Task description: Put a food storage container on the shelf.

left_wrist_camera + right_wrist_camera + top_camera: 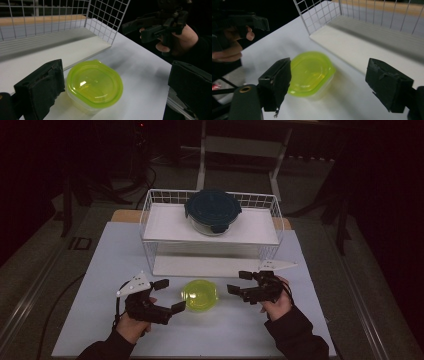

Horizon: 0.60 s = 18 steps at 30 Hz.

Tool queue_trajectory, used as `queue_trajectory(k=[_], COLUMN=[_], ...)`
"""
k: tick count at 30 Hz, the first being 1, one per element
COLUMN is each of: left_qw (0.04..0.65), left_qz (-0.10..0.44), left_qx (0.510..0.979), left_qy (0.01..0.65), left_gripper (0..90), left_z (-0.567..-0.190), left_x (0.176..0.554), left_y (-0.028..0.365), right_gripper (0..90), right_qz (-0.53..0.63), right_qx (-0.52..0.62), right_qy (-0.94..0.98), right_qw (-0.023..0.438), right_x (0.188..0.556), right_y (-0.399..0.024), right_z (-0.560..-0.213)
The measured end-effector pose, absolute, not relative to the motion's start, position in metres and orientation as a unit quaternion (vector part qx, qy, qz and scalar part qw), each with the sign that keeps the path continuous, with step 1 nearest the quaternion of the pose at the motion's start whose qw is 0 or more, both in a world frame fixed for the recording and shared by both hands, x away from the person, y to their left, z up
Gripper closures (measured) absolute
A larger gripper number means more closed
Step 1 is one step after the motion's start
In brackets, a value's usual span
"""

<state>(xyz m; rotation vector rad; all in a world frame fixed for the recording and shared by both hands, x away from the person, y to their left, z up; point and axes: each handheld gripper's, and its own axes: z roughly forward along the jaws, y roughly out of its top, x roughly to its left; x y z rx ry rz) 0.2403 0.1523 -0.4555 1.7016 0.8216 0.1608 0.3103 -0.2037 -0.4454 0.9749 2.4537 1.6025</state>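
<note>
Both the left gripper (167, 295) at nine o'clock and the right gripper (238, 282) at three o'clock flank the small clear plastic container with a lime-green lid (199, 295), jaws released.

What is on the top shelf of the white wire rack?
On the top shelf of the wire rack stands a round glass container with a dark blue lid. The lid covers its inside, so any contents cannot be seen.

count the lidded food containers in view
2. A small container with a yellow-green lid sits on the white table between the two hand-held grippers. A round glass container with a dark blue lid stands on the top shelf of the white wire rack. None seems hidden.
</note>
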Motion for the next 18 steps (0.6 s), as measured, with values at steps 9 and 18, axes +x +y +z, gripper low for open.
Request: queue_trajectory(k=[9,18], left_qw=[0.55,0.504], left_qz=[0.012,-0.081], left_qx=[0.729,0.699], left_qy=[0.408,0.5], left_gripper=[0.2,11.5], left_z=[-0.462,-0.491], left_x=[0.271,0.294], left_y=[0.146,0.144], right_gripper=[21.4,25.1], right_qz=[0.497,0.462], right_qx=[0.365,0.402], right_qy=[0.786,0.783], right_qw=[-0.04,-0.104], right_x=[0.331,0.341], right_y=[-0.187,-0.168], right_z=[-0.454,-0.477])
